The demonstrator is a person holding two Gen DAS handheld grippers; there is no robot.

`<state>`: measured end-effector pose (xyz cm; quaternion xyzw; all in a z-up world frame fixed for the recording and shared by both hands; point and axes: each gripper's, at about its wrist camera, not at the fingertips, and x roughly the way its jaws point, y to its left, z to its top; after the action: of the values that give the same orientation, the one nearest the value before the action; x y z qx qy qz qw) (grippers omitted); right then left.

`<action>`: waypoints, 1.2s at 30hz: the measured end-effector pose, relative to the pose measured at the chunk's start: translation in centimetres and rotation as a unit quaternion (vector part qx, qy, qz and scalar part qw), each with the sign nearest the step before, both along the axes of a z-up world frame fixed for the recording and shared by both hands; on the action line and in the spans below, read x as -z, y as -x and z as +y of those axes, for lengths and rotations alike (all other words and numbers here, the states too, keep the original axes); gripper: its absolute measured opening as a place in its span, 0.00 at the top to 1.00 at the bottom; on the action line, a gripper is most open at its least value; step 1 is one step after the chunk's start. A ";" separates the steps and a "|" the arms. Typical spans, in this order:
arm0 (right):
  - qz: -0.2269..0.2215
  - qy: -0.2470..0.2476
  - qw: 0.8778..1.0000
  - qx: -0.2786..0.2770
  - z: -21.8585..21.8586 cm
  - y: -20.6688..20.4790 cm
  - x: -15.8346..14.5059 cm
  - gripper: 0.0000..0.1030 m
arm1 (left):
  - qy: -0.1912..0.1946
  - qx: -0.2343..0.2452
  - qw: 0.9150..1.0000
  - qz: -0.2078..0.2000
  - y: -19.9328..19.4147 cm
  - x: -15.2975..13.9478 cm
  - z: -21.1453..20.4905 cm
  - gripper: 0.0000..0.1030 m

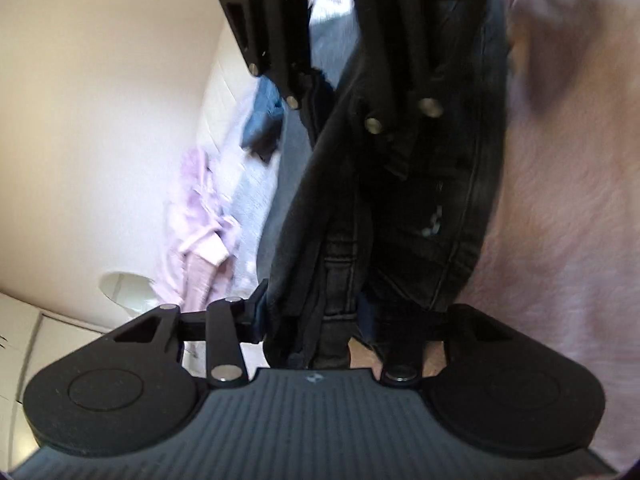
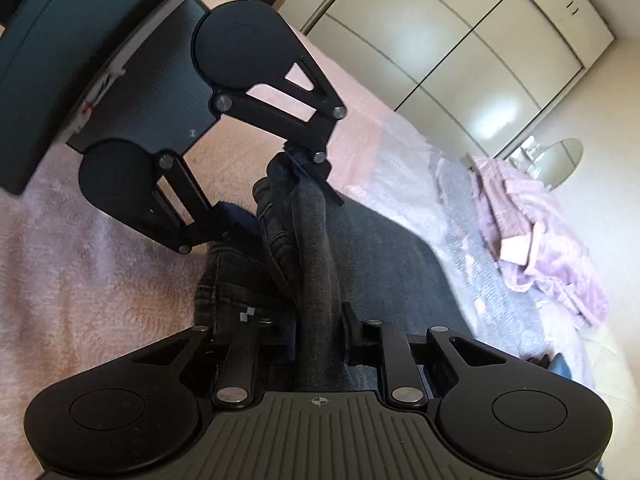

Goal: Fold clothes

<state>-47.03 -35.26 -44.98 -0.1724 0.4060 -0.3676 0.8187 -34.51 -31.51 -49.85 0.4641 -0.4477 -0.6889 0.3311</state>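
While the right gripper [image 2: 320, 336] points down toward the bed, its jaws are clamped on a bunched fold of the dark grey jeans [image 2: 316, 248], the denim rising from between the pads in a thick vertical ridge. Facing it from the far end of that ridge, the left gripper [image 2: 276, 184] is seen in the right wrist view with its two fingers pinching the same garment; the cloth is gathered tight between them. From the left wrist view, the left gripper [image 1: 316, 320] has the jeans [image 1: 360, 220] filling the gap between its fingers, seams and a waistband edge visible (the right-hand pad is hidden behind the cloth, so contact on that side cannot be confirmed there). The right gripper [image 1: 340, 80] appears at the top of that view, likewise buried in the denim.

The jeans are held stretched between the two tools, above and partly lying on a pink fleece blanket [image 2: 80, 280] that covers the bed. Further off, a lilac garment [image 2: 536, 240] lies crumpled on a grey cover [image 2: 500, 300]. A blue item [image 1: 264, 120] lies beyond the jeans. Pale wardrobe doors [image 2: 460, 60] line the wall, with a round mirror [image 2: 560, 160] nearby.
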 end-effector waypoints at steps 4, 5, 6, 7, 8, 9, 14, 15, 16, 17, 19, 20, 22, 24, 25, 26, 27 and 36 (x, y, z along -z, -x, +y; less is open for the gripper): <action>0.007 0.004 1.000 -0.009 1.8 0.3 1.0 0.82 | -0.005 0.012 1.000 -0.015 -0.3 2.2 1.4 0.64; 0.015 0.003 1.000 -0.011 1.9 0.1 1.8 0.82 | -0.004 0.012 1.000 -0.012 -0.4 2.9 1.1 0.64; 0.022 0.007 1.000 -0.013 2.0 -0.2 2.5 0.81 | 0.001 0.012 1.000 -0.007 -0.5 3.3 0.9 0.64; 0.028 0.016 0.999 -0.014 1.9 -0.4 3.1 0.79 | 0.005 0.012 1.000 -0.002 -0.6 3.5 0.8 0.64; 0.033 0.025 0.999 -0.016 1.8 -0.7 3.6 0.75 | 0.009 0.013 1.000 0.000 -0.7 3.5 0.9 0.64; 0.036 0.029 0.999 -0.018 1.9 -0.7 3.8 0.68 | 0.011 0.011 1.000 0.000 -0.6 3.4 0.9 0.64; 0.009 0.023 1.000 -0.010 4.4 2.4 2.7 0.57 | 0.016 0.022 1.000 -0.013 -0.6 3.5 0.9 0.63; 0.005 0.023 1.000 -0.003 4.9 3.3 2.7 0.56 | 0.020 0.026 0.999 -0.018 -0.6 3.6 0.9 0.63; 0.006 0.024 1.000 0.006 5.3 4.2 2.7 0.56 | 0.022 0.029 0.999 -0.020 -0.6 3.6 0.9 0.63; 0.012 0.023 1.000 0.016 5.7 5.0 2.9 0.56 | 0.022 0.031 0.999 -0.021 -0.6 3.6 0.8 0.63; 0.033 0.024 0.999 0.032 6.0 6.1 3.4 0.56 | 0.020 0.032 0.999 -0.023 -0.4 3.5 0.7 0.64; 0.041 0.026 0.998 0.033 6.1 6.5 3.7 0.56 | 0.018 0.029 0.999 -0.025 -0.3 3.5 0.6 0.63; 0.056 0.032 0.997 0.030 6.4 7.0 3.9 0.56 | 0.015 0.024 0.999 -0.027 0.0 3.3 0.5 0.64; 0.067 0.036 0.997 0.031 6.2 7.4 4.2 0.56 | 0.012 0.017 0.999 -0.025 0.3 3.2 0.7 0.64; 0.073 0.037 0.996 0.033 6.1 7.7 4.4 0.57 | 0.012 0.015 1.000 -0.025 0.5 3.1 0.8 0.65; 0.074 0.035 0.996 0.034 6.0 8.1 4.5 0.69 | 0.012 0.013 0.999 -0.027 0.7 3.1 1.0 0.65; 0.071 0.030 0.996 0.036 6.0 8.5 4.4 0.78 | 0.013 0.011 0.999 -0.030 0.9 3.0 1.3 0.66; 0.053 0.023 0.997 0.043 8.9 11.9 4.2 0.85 | 0.012 0.003 0.999 -0.042 1.7 2.7 1.6 0.64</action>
<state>-58.97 -26.34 -49.15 -0.1923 0.4470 -0.4018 0.7757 -36.17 -29.95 -52.56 0.4869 -0.4711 -0.6644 0.3156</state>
